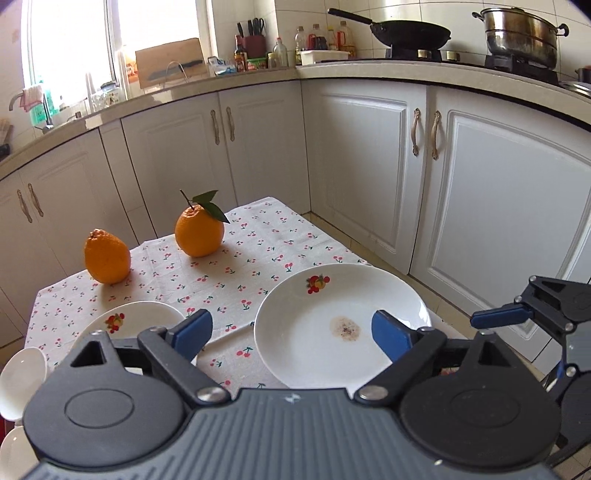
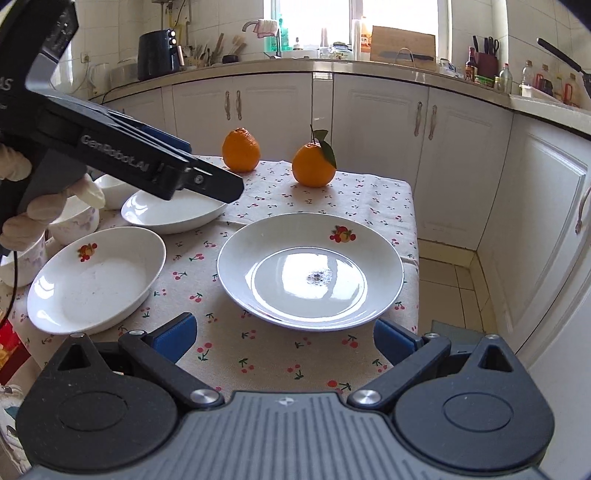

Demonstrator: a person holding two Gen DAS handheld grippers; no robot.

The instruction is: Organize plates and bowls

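A large round white plate point(image 2: 310, 271) with a fruit decal and a small stain stands at the table's right; it also shows in the left wrist view point(image 1: 332, 325). An oval white dish point(image 2: 98, 278) with a fruit decal lies at the near left. A second oval dish point(image 2: 173, 214) lies behind it, under my left gripper point(image 2: 207, 181). Several white bowls point(image 2: 74, 218) stand at the far left. My left gripper point(image 1: 291, 332) is open and empty above the table. My right gripper point(image 2: 284, 338) is open and empty before the large plate's near rim.
Two oranges point(image 2: 314, 164) point(image 2: 241, 149) sit at the back of the small table with a cherry-print cloth point(image 2: 280, 354). White kitchen cabinets point(image 2: 388, 122) ring the room. The tiled floor point(image 2: 450, 288) lies right of the table. A wok point(image 1: 410, 33) and steel pot point(image 1: 521, 35) stand on the stove.
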